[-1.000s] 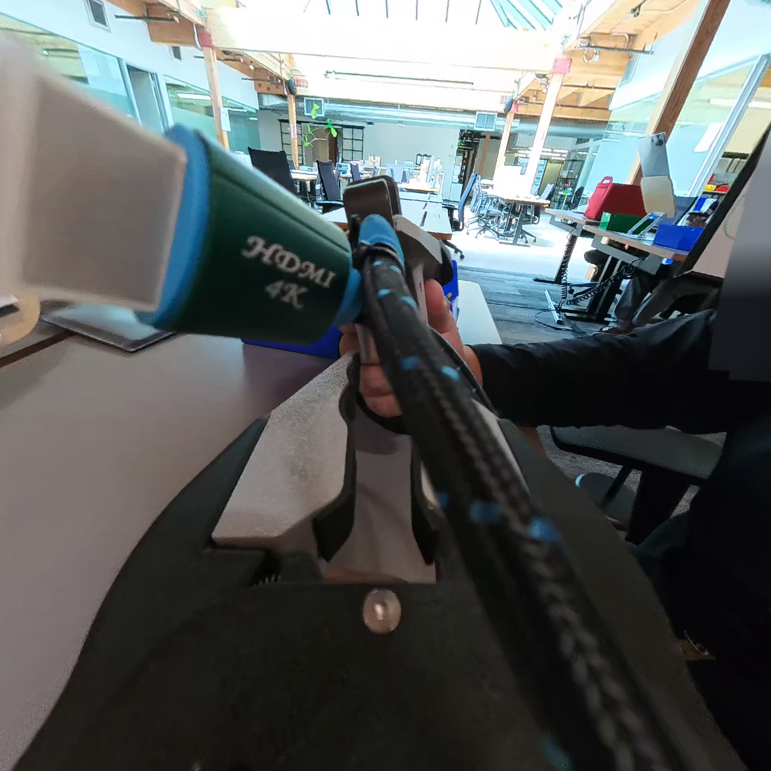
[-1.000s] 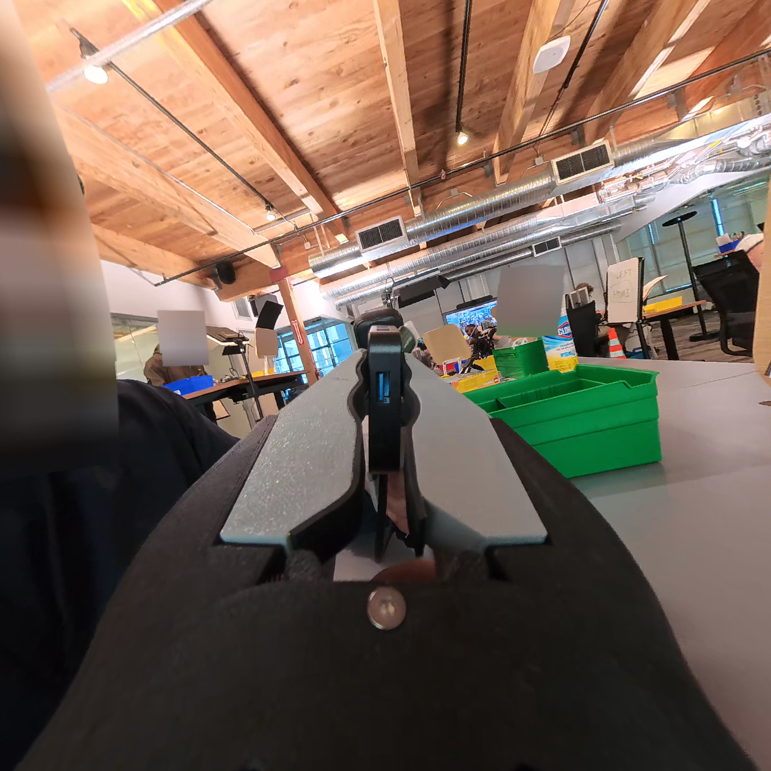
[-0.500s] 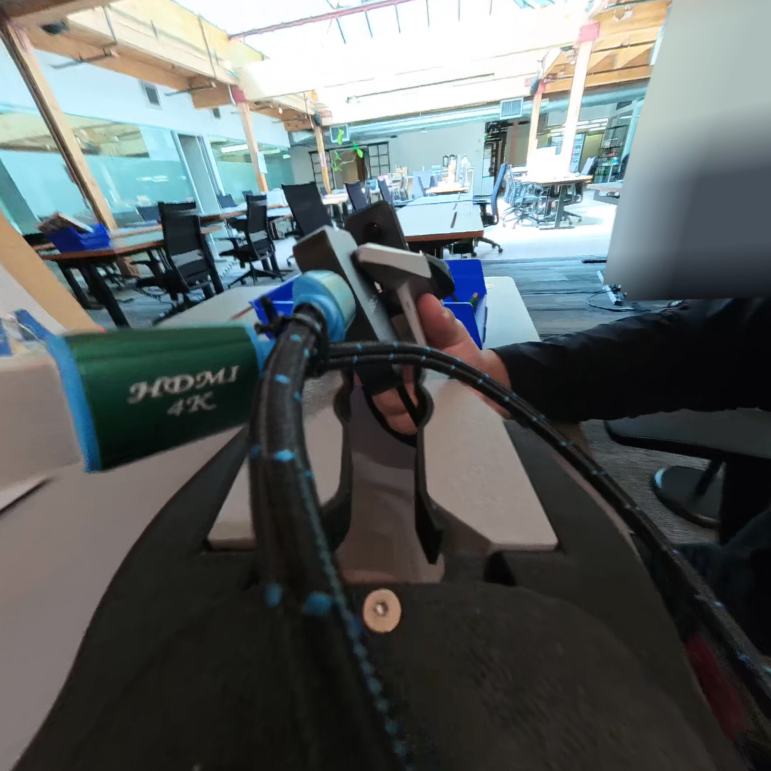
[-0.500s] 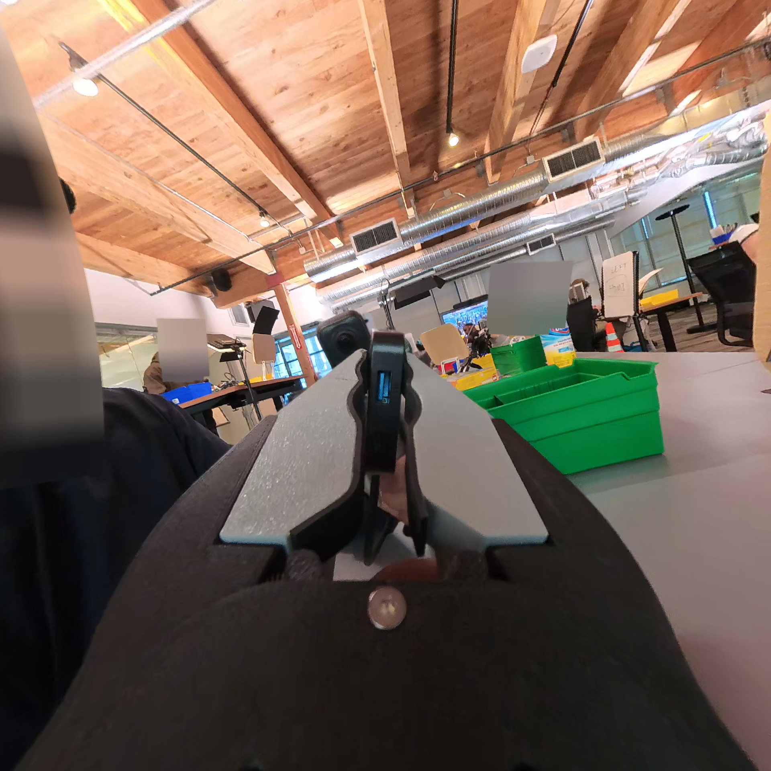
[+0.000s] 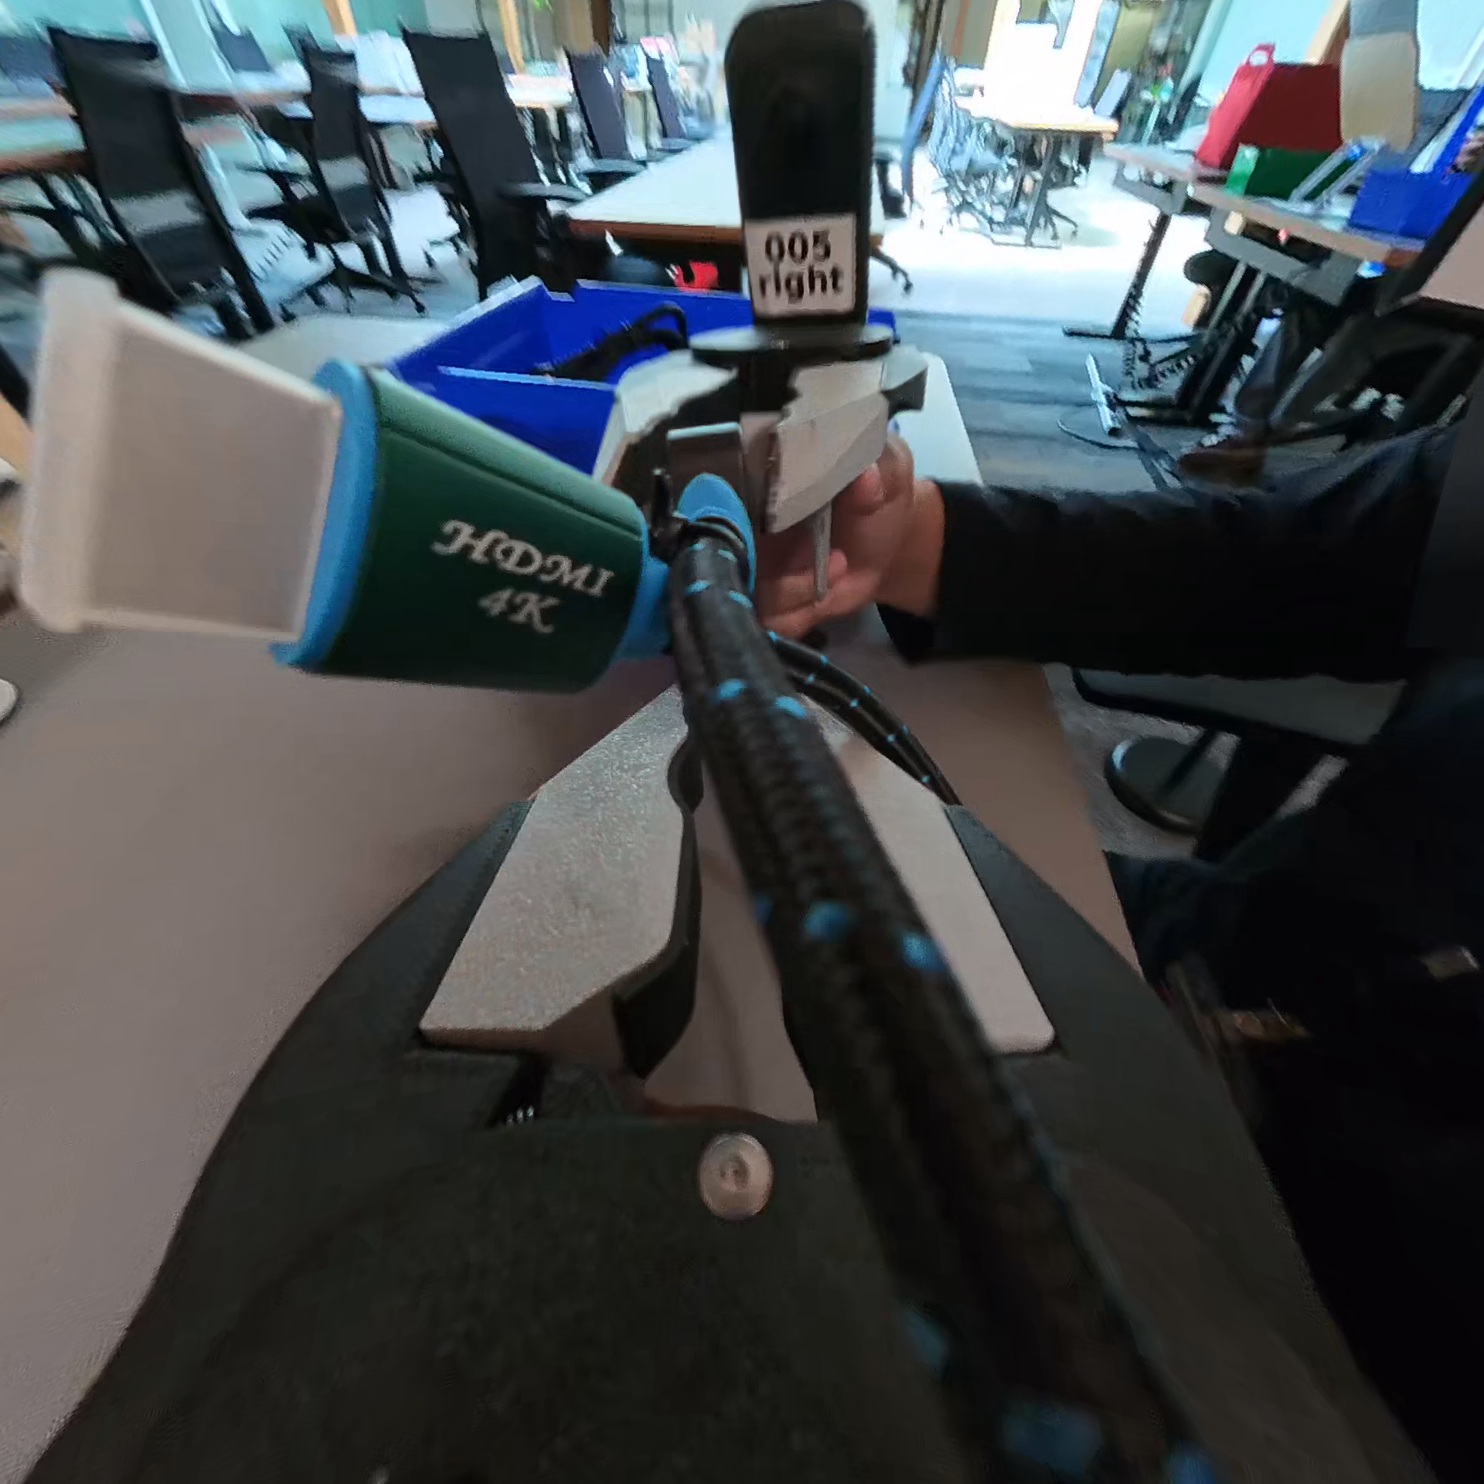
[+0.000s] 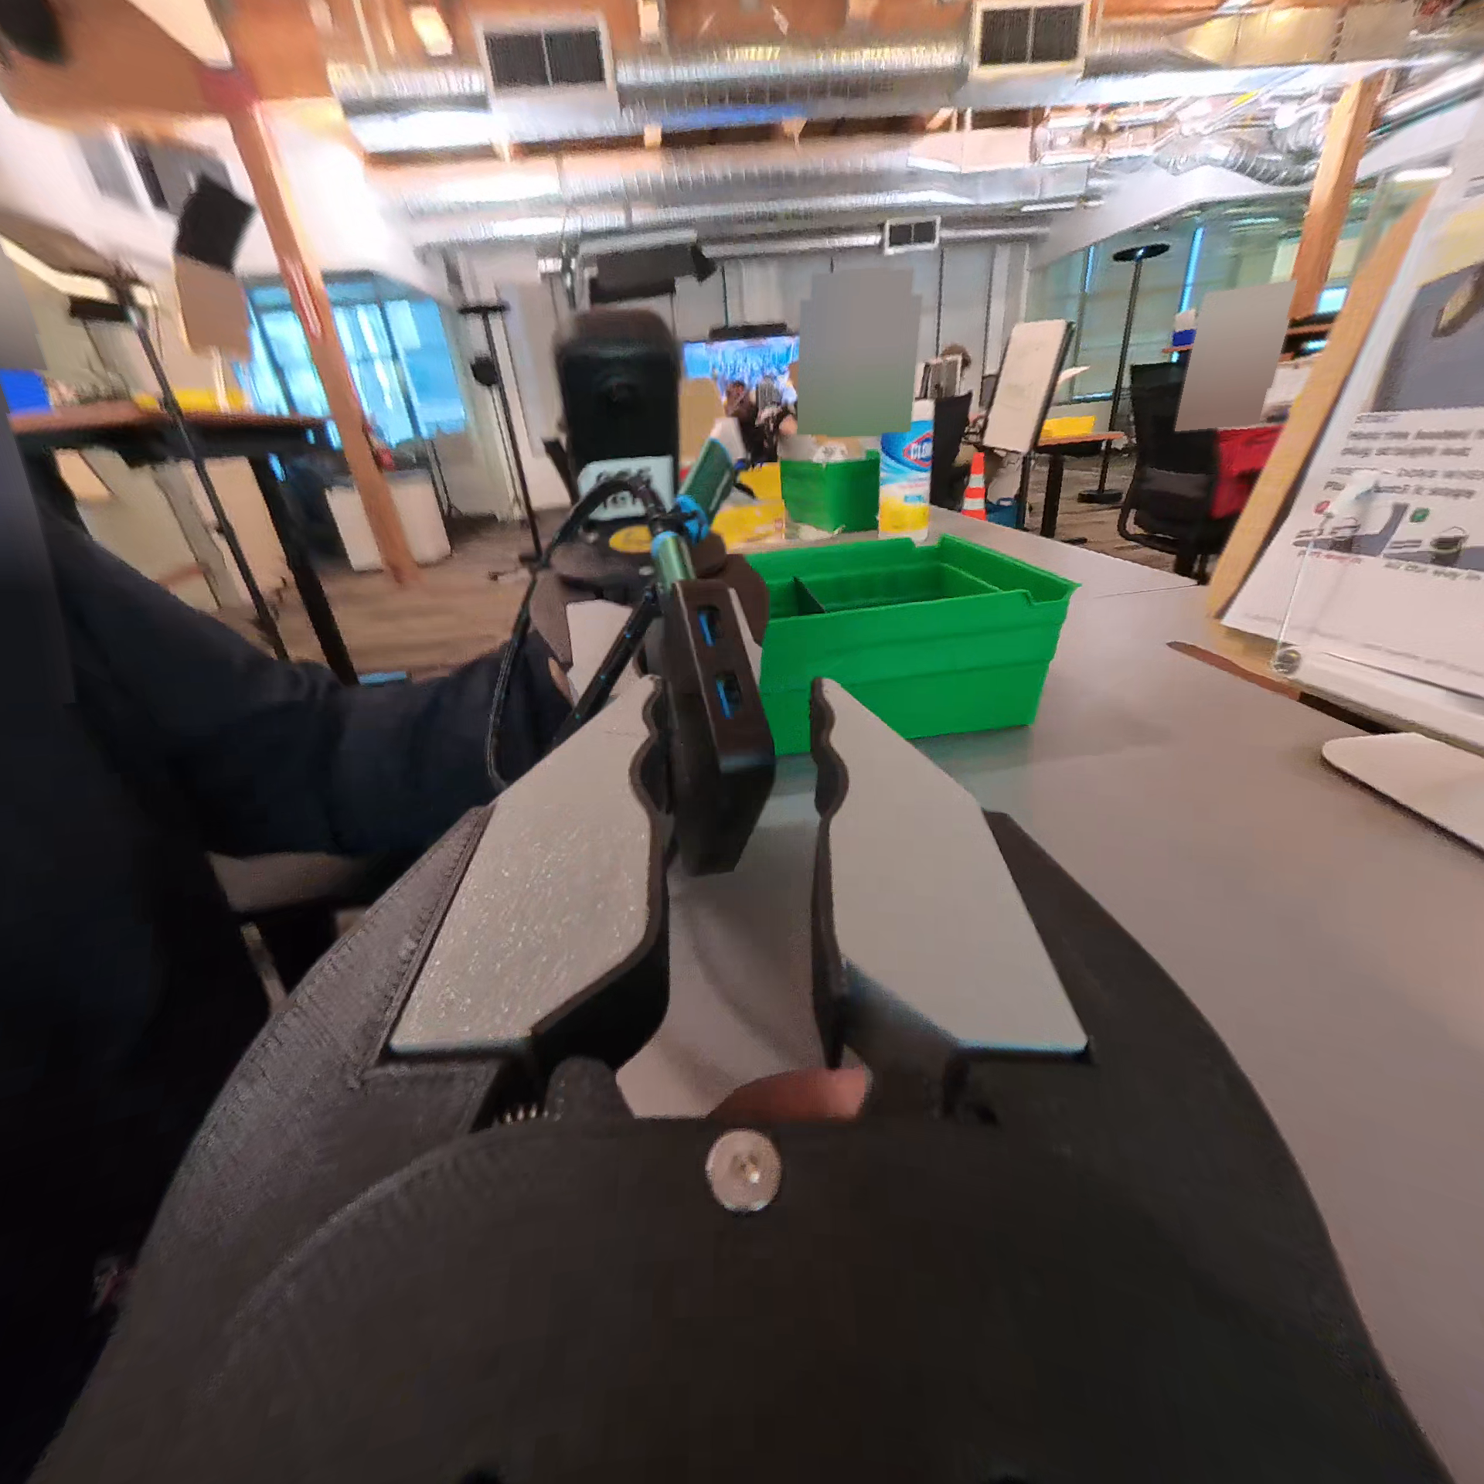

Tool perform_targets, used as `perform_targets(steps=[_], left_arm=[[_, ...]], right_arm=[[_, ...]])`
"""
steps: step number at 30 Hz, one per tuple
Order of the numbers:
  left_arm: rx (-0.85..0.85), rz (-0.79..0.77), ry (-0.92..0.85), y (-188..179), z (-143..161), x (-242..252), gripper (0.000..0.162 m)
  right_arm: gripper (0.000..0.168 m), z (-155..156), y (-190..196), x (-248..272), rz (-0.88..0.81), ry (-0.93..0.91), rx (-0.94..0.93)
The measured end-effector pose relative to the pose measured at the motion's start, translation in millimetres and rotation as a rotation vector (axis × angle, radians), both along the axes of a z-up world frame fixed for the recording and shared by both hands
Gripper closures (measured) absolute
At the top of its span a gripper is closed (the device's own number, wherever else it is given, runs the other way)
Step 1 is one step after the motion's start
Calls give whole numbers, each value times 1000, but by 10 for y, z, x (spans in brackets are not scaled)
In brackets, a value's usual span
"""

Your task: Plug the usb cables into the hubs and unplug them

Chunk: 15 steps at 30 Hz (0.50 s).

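My left gripper point(image 5: 747, 723) is shut on a black braided cable point(image 5: 803, 843) with blue flecks. Just past the fingertips the cable ends in a green plug point(image 5: 482, 578) with a white cap point(image 5: 177, 482), pointing left. My right gripper point(image 6: 735, 699) is open. A black adapter point(image 6: 719, 723) with blue ports stands tilted between its fingers, against the left one and clear of the right one. The cable's other end joins the adapter's top. The two grippers face each other, tips close; the right gripper point(image 5: 747, 450) shows in a person's hand point(image 5: 867, 546).
A green bin point(image 6: 907, 666) stands on the grey table point(image 6: 1124, 883) behind the adapter. A blue bin point(image 5: 514, 385) with a cable in it sits behind the right gripper. A tilted sign on a white base point(image 6: 1413, 771) stands at the right. Office chairs and desks lie beyond. The tips of both grippers are at nearly the same place.
My right gripper has opened from its grip on the adapter and tilted down toward the table. The left gripper has swung; the plug is back near the right gripper's tips.
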<state>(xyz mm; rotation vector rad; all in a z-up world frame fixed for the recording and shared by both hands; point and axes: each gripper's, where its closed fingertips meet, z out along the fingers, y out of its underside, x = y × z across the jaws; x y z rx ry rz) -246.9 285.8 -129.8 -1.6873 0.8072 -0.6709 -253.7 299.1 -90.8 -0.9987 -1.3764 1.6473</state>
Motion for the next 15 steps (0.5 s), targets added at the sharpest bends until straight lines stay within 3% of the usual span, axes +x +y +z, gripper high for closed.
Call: perform_targets(steps=[2, 6, 8, 15], left_arm=[[-68, -67, 13, -87, -100, 36, 149], [-196, -194, 73, -274, -345, 144, 149], [-226, -235, 123, -345, -463, 182, 150], [-226, -141, 110, -189, -465, 78, 141]], right_arm=[[136, -82, -107, -10, 22, -38, 71], [155, -334, -394, -11, 171, -155, 130], [153, -464, -514, 25, 254, -222, 140], [159, -496, -386, -64, 187, -253, 113]])
